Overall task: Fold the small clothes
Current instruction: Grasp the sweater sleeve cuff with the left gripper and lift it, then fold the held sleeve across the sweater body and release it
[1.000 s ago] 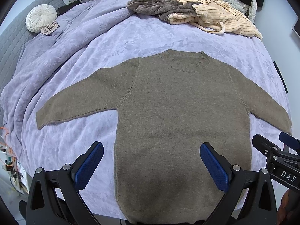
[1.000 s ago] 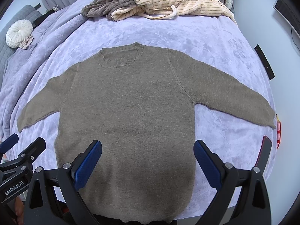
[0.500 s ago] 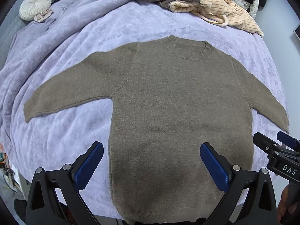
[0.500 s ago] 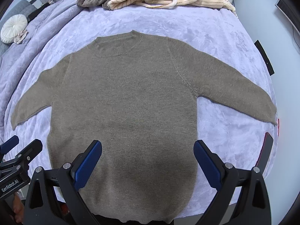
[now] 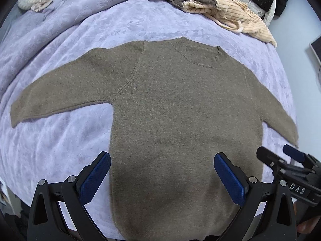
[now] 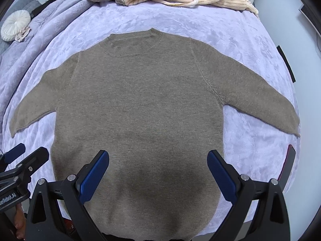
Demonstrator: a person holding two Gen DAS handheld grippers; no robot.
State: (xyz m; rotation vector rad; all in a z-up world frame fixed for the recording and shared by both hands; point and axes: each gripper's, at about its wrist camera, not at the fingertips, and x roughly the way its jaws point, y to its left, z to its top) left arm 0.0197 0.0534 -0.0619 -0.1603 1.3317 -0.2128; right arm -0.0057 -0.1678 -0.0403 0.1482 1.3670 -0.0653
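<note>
Lying flat ahead of both tongs, the brown sweater (image 5: 180,120) spreads its sleeves. Left gripper (image 5: 162,172) and right gripper (image 6: 158,170) hang above its hem, jaws spread wide, empty.

The left gripper (image 5: 162,177) was built of matte black plastic arms with triangular cut-outs; its fingers (image 5: 95,177) carried ribbed, deep-blue pads; round silver screws sat at the arm joints. The right gripper (image 6: 158,175) had the same black frame, blue ribbed fingers (image 6: 93,175) and silver screw heads. In the left view the other tool's side bore the white letters "DAS"; in the right view the neighbouring tool read "GenRobot.AI", partly cut off; a little bare skin of fingertips showed at the lower edges of both views.
</note>
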